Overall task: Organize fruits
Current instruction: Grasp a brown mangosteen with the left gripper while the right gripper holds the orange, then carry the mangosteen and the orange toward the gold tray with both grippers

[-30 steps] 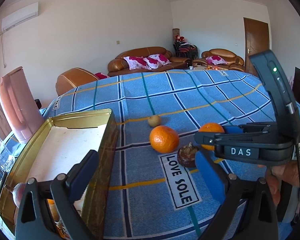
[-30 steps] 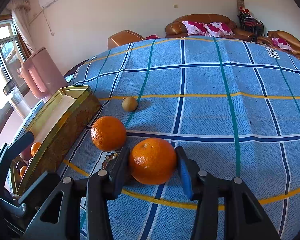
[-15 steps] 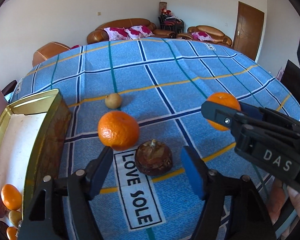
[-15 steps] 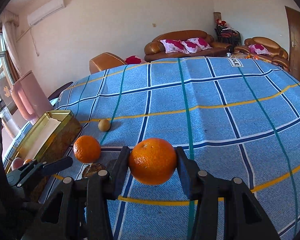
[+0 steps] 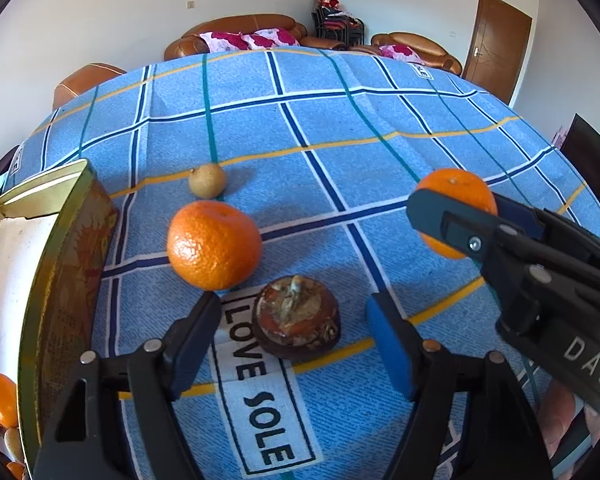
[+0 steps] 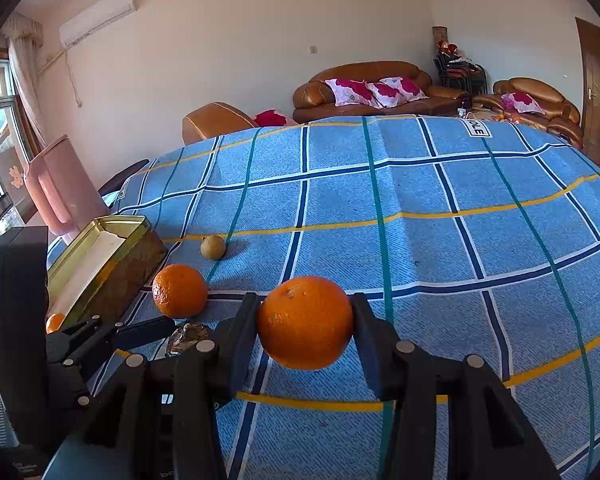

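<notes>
On the blue checked worktop cloth [image 5: 380,128], the left claw [image 5: 296,336] has swung from the gold tin box [image 5: 66,280] and narrowed to straddle the dark brown round mangosteen [image 5: 298,326], pads not yet touching. Probably the next pick. The right claw [image 6: 305,326] pinches a round orange [image 6: 305,322] aloft.

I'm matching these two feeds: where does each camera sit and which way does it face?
Left wrist: on the left gripper, angled down at a mangosteen between its open jaws; part of a hand shows.
Right wrist: on the right gripper, facing the sofas, clamping an orange.
Shared: loose orange, gold tin.
</notes>
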{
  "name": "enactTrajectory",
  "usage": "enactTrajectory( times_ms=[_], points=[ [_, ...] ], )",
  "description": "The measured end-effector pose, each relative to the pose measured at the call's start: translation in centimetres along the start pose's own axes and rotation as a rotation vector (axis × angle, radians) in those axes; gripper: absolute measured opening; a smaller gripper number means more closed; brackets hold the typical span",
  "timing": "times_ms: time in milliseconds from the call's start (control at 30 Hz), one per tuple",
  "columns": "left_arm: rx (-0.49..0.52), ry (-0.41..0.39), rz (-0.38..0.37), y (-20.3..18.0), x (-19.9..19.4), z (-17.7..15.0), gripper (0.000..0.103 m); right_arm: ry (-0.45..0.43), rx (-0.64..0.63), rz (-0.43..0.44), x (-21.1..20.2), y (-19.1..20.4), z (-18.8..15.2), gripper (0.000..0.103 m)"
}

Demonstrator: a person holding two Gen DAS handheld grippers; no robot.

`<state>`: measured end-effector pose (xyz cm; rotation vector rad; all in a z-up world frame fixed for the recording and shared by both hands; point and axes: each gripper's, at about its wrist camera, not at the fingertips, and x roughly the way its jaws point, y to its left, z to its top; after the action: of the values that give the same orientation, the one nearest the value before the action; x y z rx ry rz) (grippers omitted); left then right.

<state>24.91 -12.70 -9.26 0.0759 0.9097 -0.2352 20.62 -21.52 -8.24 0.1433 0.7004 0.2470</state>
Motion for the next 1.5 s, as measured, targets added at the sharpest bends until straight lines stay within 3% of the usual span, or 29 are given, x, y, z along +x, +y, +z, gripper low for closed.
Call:
enactTrajectory(
  times_ms=[33, 67, 267, 533, 1033, 1500],
  points=[
    [-0.006, -0.008, 0.003, 0.1, -0.2, 0.0, 0.059, -0.002, 0.0, 0.001, 0.0, 0.0, 0.0, 0.048],
    [-0.011, -0.017, -0.009, 0.3, -0.4, 0.0, 0.042, -0.004, 0.001, 0.003, -0.1, 0.0, 0.0, 0.048],
    [-0.043, -0.03, -0.04, 1.2, -1.0, -0.4, 0.042, -0.01, 0.004, 0.014, -0.2, -0.1, 0.0, 0.048],
    [-0.095, -0.123, -0.047, 2.3, -2.9, -0.9, 0.042, -0.042, -0.018, 0.027, -0.9, 0.2, -0.1, 0.048],
    [-0.005, -0.268, 0.021, 0.5, -5.7, -1.4, 0.042, -0.14, -0.084, 0.033, -2.8, 1.4, -0.3, 0.048],
    [0.001, -0.372, 0.044, 0.4, -7.6, -2.1, 0.042, -0.214, -0.123, 0.059, -4.4, 2.1, -0.9, 0.048]
  ],
)
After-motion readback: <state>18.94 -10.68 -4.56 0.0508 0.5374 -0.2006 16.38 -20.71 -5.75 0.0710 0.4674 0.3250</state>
